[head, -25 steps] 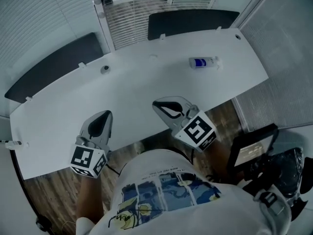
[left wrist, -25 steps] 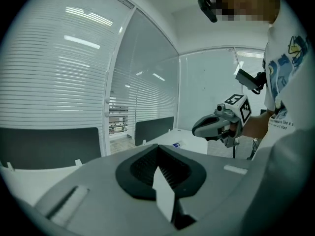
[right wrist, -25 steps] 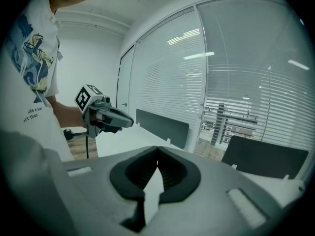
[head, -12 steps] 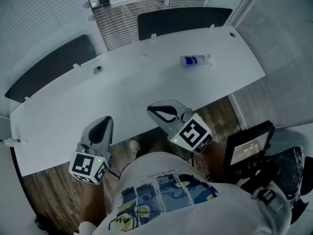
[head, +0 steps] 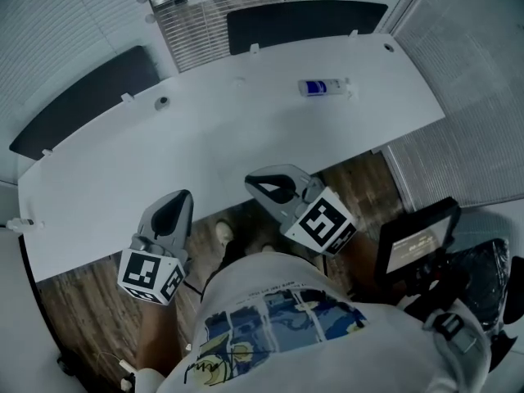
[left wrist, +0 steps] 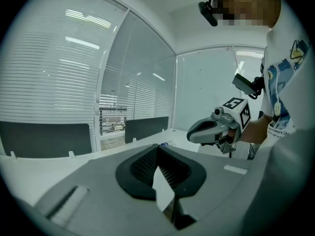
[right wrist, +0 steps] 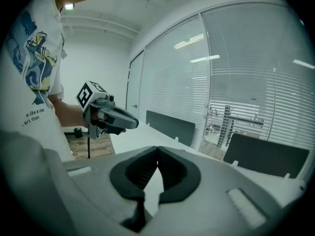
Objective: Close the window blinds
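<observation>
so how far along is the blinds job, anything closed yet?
Done: nothing visible. The middle blind behind the desk has its slats open; you can see through it. In hand: nothing. The left gripper and right gripper are both shut and empty, at the desk's near edge, short of the window. Left: reach that blind and close the slats.

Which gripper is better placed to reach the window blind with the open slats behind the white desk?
Probably left. The left gripper, jaws shut and empty, points across the white curved desk toward the open-slat window blind; the right gripper, also shut, angles sideways. Both are far off.
</observation>
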Available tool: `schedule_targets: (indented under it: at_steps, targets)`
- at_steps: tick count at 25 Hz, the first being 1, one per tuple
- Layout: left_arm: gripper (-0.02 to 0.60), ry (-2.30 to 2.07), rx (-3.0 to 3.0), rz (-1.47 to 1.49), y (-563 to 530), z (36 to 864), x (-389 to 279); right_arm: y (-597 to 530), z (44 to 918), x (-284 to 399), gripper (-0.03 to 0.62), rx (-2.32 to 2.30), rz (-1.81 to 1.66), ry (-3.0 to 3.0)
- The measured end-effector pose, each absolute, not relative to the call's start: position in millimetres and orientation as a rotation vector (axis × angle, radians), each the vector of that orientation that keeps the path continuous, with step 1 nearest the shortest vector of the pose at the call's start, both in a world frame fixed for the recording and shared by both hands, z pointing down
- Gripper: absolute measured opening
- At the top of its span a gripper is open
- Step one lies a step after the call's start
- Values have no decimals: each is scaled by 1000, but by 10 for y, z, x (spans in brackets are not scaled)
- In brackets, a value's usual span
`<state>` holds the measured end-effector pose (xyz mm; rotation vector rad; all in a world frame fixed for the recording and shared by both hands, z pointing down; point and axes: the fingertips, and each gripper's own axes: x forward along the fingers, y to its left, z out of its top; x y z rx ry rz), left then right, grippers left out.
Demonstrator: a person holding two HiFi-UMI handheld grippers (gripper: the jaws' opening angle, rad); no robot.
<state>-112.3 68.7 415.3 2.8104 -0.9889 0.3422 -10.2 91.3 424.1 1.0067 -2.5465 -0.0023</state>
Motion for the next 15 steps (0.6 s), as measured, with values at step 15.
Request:
schedule_targets:
  at_steps: [15]
  targets:
    - [5, -962, 2819, 381, 1204, 4184, -949, 1408, 4253, 27, 3, 1050, 41, -2572]
